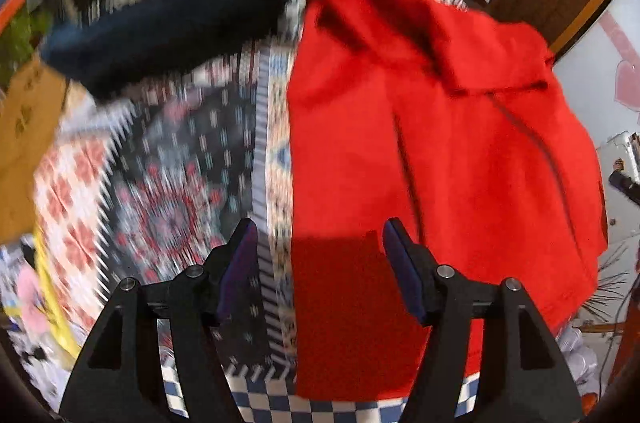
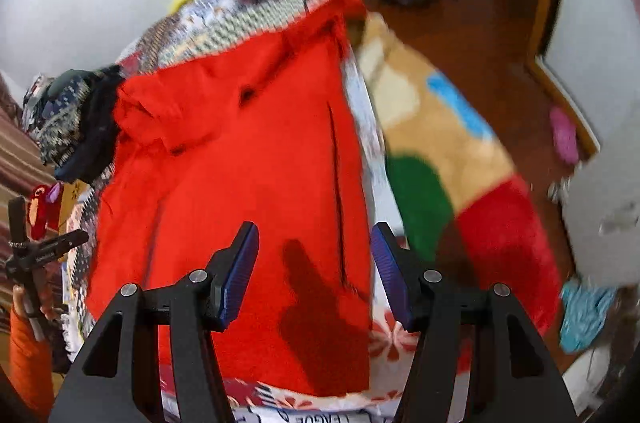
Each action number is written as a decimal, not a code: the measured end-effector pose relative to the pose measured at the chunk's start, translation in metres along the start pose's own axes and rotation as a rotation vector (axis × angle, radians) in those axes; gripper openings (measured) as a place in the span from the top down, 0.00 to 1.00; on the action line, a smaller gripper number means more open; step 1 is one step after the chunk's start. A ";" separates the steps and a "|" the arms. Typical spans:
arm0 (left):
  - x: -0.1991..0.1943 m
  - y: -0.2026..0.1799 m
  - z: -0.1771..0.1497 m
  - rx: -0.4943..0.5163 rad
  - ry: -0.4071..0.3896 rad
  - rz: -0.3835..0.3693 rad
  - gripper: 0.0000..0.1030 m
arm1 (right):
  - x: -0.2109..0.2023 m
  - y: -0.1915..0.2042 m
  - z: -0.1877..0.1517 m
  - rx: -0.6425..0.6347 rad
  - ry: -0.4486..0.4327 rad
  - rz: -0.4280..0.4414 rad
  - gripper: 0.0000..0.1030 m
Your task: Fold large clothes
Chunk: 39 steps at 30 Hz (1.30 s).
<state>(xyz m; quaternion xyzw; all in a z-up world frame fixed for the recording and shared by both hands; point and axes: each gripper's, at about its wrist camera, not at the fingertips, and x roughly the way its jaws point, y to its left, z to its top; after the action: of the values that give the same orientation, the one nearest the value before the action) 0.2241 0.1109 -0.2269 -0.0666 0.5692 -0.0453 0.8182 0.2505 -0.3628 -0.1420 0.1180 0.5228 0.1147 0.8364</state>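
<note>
A large red hooded garment lies spread flat on a patterned bedspread, hood toward the far end. It also shows in the right wrist view, with a dark zip line down its right side. My left gripper is open and empty, hovering above the garment's near left edge. My right gripper is open and empty, hovering above the garment's near right part. The other hand-held gripper shows at the left edge of the right wrist view.
A pile of dark and patterned clothes lies at the far left of the bed, also in the right wrist view. A multicoloured fleece blanket hangs off the bed's right side over a wooden floor.
</note>
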 end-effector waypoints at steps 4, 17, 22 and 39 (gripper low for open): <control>0.022 0.015 -0.022 -0.078 0.073 -0.089 0.37 | 0.015 -0.008 -0.018 0.009 0.036 -0.001 0.47; 0.033 -0.011 -0.016 -0.032 0.048 -0.144 0.46 | 0.031 -0.012 -0.007 0.063 0.015 0.109 0.50; 0.029 -0.027 -0.008 -0.017 0.051 -0.240 0.94 | 0.020 -0.001 -0.007 0.008 -0.012 0.092 0.78; -0.074 -0.101 0.093 0.128 -0.261 -0.320 0.97 | -0.034 0.052 0.061 -0.162 -0.189 0.238 0.88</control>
<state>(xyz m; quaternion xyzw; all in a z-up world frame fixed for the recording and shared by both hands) 0.2861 0.0278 -0.1106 -0.1096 0.4364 -0.2016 0.8700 0.2873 -0.3295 -0.0706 0.1217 0.4133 0.2431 0.8690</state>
